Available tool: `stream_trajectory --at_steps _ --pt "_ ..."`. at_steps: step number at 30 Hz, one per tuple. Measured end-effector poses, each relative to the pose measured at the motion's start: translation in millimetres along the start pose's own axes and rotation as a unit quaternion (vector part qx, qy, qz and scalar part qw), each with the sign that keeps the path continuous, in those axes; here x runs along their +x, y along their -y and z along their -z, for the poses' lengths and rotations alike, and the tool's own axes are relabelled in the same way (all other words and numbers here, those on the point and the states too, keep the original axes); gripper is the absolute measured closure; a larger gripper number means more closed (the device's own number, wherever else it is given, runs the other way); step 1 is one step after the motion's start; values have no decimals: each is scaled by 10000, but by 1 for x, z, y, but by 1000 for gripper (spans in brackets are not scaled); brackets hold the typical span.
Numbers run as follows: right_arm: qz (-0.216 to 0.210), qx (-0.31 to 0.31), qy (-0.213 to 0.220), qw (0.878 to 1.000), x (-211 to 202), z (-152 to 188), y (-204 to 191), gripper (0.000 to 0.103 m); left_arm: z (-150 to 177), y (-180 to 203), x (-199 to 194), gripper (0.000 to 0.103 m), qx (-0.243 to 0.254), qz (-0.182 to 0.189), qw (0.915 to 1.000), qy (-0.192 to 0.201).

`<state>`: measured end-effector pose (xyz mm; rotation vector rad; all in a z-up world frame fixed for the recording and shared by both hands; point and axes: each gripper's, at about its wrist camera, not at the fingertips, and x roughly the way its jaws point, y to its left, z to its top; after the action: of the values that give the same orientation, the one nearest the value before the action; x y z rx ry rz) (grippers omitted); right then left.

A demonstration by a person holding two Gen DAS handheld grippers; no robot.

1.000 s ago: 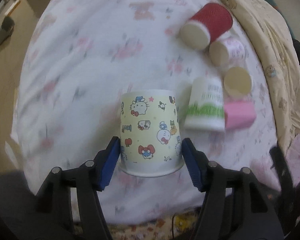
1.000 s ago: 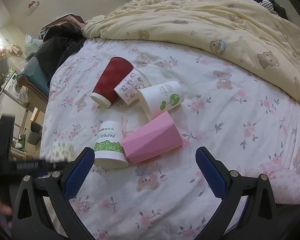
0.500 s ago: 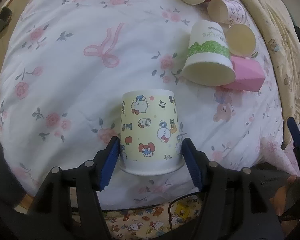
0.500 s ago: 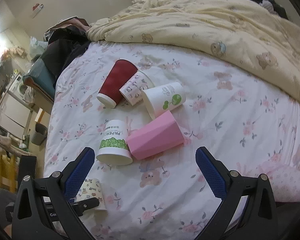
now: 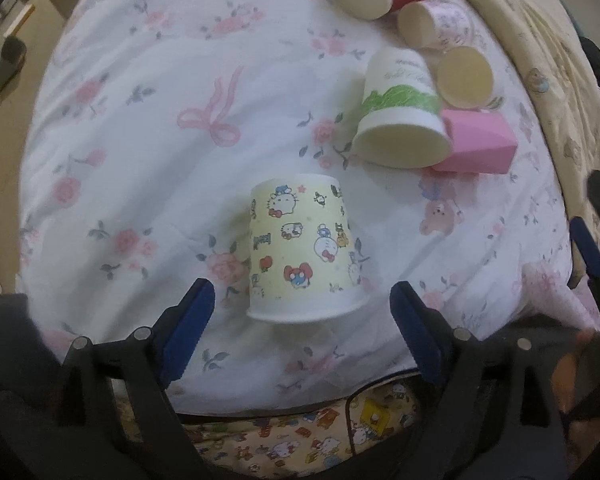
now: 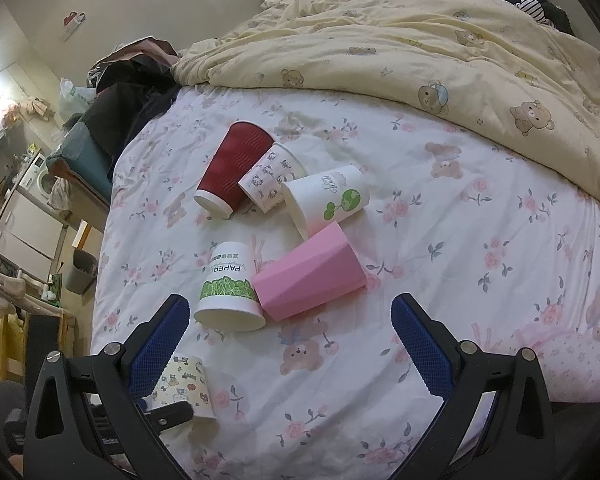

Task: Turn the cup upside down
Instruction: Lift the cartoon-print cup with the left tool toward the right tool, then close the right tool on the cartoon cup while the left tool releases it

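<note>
A yellow cartoon-print paper cup (image 5: pixel 300 248) stands upside down on the flowered bed sheet (image 5: pixel 140 120), rim down. My left gripper (image 5: pixel 304 320) is open, its blue pads on either side of the cup's rim and clear of it. The cup also shows in the right wrist view (image 6: pixel 184 384) at the lower left, behind my right gripper's left finger. My right gripper (image 6: pixel 292 344) is open and empty above the sheet, near a pink cup (image 6: pixel 312 272).
A white cup with a green band (image 5: pixel 400 116), the pink cup (image 5: pixel 476 140), a white tree-print cup (image 6: pixel 328 200), a small pink-print cup (image 6: pixel 270 178) and a red ribbed cup (image 6: pixel 232 168) lie in a cluster. A yellow duvet (image 6: pixel 440 40) covers the far side. The bed edge (image 5: pixel 300 400) is near.
My left gripper has opened and let go of the yellow cup, which now stands rim down on the sheet. The right gripper has hardly moved.
</note>
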<state>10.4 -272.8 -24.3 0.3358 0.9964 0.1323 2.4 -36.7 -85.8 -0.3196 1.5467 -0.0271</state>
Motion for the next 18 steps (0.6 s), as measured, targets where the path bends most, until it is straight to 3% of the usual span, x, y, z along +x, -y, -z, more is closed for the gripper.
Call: stream_trajectory --at_steps 4,13,16,18 --pt "9 -20 -39 10000 1 2 -2 0 -1 -4 -30 16 147 42 9992 368" --pt "36 -226 -185 9996 8 8 -7 0 -9 -44 -77 16 334 -659 9846 1582" --pt "-39 -411 -321 9986 12 12 -15 0 -9 -57 -75 16 321 -831 9803 1761" --pt "-13 -582 -405 9975 14 15 -21 0 -9 -68 -69 16 161 -798 9829 1652"
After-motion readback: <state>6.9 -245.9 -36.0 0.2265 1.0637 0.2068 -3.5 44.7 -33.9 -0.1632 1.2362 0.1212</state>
